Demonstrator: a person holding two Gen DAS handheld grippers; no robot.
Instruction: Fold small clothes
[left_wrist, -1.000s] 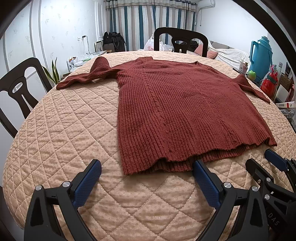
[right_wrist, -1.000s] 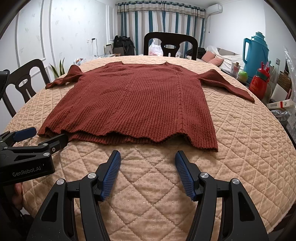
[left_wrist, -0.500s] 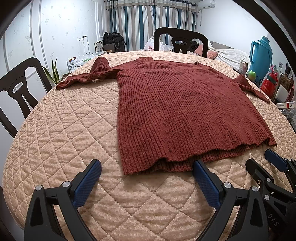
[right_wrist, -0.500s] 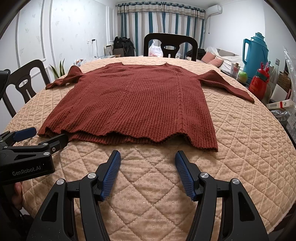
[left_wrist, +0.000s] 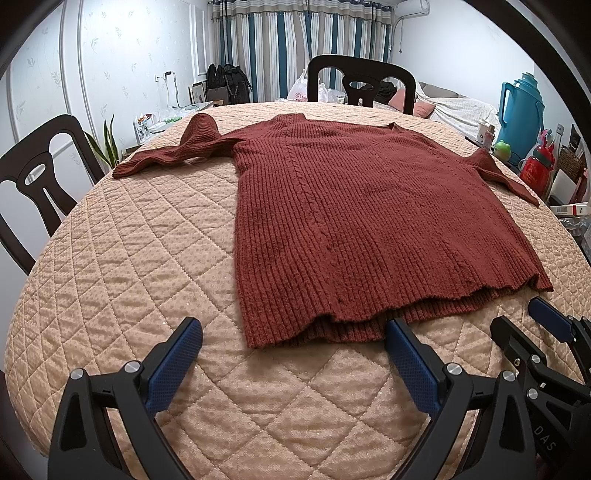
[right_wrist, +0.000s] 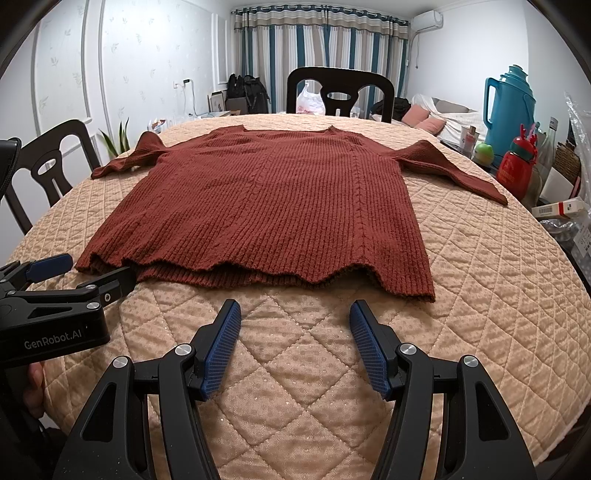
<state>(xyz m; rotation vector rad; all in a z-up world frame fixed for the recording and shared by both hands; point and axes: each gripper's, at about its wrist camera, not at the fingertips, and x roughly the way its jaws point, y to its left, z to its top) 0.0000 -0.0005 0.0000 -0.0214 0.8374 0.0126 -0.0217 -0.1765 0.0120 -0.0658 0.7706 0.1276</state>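
A rust-red ribbed knit sweater (left_wrist: 354, 206) lies flat on the round table, hem toward me, both sleeves spread out to the sides; it also shows in the right wrist view (right_wrist: 273, 206). My left gripper (left_wrist: 293, 334) is open and empty, just short of the hem's left corner. My right gripper (right_wrist: 295, 315) is open and empty, just in front of the hem's middle-right. Each gripper shows at the edge of the other's view: the right one (left_wrist: 532, 325) and the left one (right_wrist: 85, 271).
The table carries a peach quilted cover (left_wrist: 122, 266). Dark wooden chairs stand at the far side (right_wrist: 340, 92) and the left (left_wrist: 37, 177). A teal thermos (right_wrist: 511, 107), a red bottle (right_wrist: 517, 168) and boxes crowd a side surface at the right.
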